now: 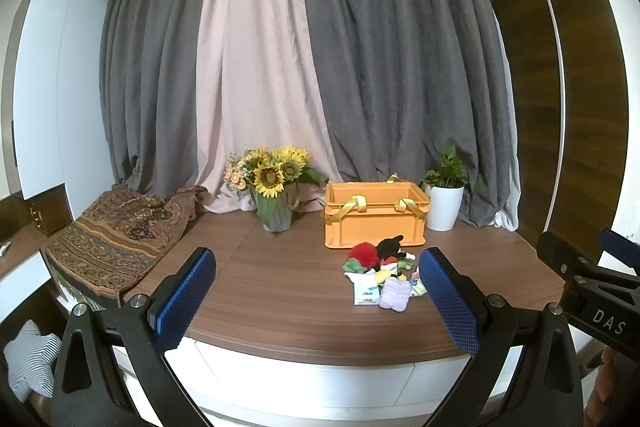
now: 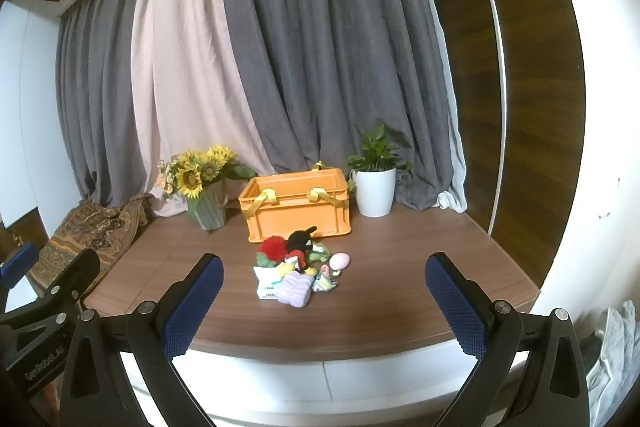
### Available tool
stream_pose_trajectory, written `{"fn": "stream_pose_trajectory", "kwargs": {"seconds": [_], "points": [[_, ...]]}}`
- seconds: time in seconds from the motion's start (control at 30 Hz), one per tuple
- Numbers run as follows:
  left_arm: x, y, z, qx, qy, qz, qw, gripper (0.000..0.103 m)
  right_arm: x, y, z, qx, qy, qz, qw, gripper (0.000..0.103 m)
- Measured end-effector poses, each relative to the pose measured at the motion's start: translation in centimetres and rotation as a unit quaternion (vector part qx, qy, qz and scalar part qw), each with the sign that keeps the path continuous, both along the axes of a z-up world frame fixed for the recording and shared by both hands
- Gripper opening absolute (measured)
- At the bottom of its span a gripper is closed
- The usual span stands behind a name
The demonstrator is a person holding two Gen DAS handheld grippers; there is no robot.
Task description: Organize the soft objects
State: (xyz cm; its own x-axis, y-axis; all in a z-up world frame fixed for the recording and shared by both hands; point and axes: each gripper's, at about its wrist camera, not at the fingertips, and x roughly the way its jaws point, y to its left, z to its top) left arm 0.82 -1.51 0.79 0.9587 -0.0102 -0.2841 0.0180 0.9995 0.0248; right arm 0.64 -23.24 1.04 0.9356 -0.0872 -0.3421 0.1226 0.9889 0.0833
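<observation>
Facing curtains (image 2: 280,67), wooden tabletop (image 2: 400,267)

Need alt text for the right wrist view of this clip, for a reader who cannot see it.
A pile of soft toys lies on a brown wooden table in front of an orange crate. The open right gripper frames it from the near edge, holding nothing. Sunflowers, a potted plant and grey-and-pink curtains stand behind.
</observation>
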Motion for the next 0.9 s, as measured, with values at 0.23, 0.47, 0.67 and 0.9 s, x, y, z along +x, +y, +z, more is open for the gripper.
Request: {"fn": "stream_pose_trajectory", "kwargs": {"seconds": [0.23,0.47,0.67,0.9], "points": [[1.0,-0.9,-0.9,-0.005,0.021,-0.015,0.9997,0.103,0.2,-0.4,-0.4,0.002,0.005,0.004,1.0,0.102],[2.7,-2.6,-2.8,-0.006,0.048,-0.022,0.9986,0.103,1.7,-2.1,-2.3,0.014,0.026,0.013,0.999,0.102],[5.5,-4.2,-4.3,0.004,0.059,-0.039,0.9975,0.103,3.7,-3.0,-3.9,0.018,0.04,0.012,0.999,0.102],[10.1,-5.8,-6.5,0.011,0.065,-0.06,0.996,0.102,7.9,-4.1,-6.0,0.029,0.059,0.017,0.998,0.101]]}}
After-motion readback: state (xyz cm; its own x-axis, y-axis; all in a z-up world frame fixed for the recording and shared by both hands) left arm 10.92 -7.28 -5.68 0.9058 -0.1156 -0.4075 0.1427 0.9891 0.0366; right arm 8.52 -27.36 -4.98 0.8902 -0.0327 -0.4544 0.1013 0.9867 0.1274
